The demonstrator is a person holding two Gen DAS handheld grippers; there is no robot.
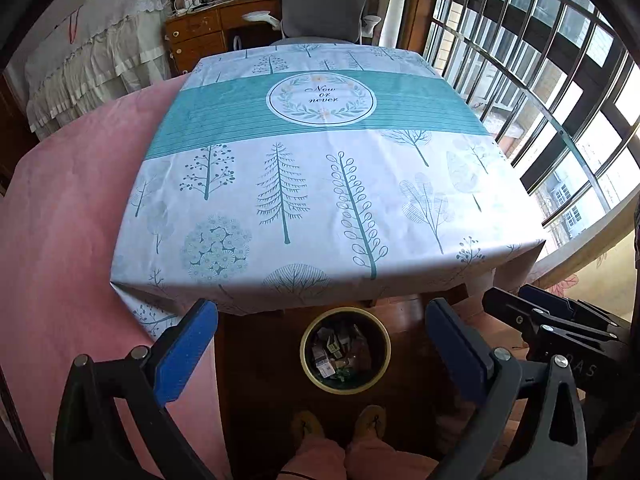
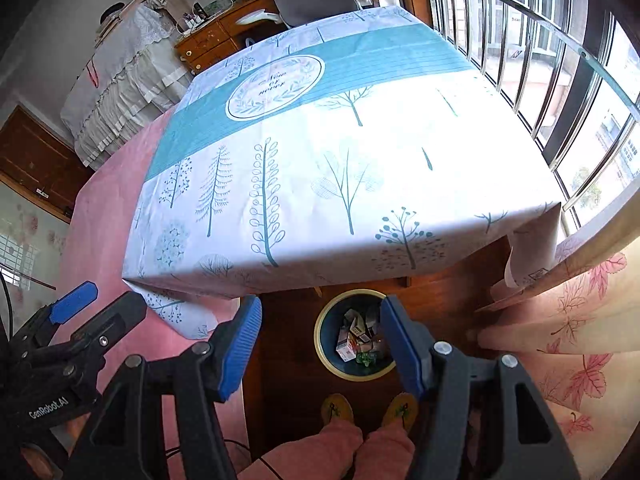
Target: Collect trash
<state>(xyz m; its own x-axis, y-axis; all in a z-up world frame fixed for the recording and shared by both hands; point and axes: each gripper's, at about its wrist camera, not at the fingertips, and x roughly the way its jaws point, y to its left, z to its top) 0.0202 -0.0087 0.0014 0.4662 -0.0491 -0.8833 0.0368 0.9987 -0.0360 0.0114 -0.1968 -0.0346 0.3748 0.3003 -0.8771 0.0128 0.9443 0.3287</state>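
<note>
Tablecloth [image 1: 320,184] bare, bin [image 1: 345,354] full below; left gripper [image 1: 320,344] and right gripper [image 2: 320,344] gape empty, so overflow from piled cartons is the likely risk.

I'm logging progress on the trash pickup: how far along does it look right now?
Done: the bin on the floor holds small boxes and wrappers, and no trash shows on the tree-print tablecloth. In hand: nothing; the left gripper and right gripper are both open and empty above the bin. Left: no loose trash is in view, so the job looks about finished.
</note>
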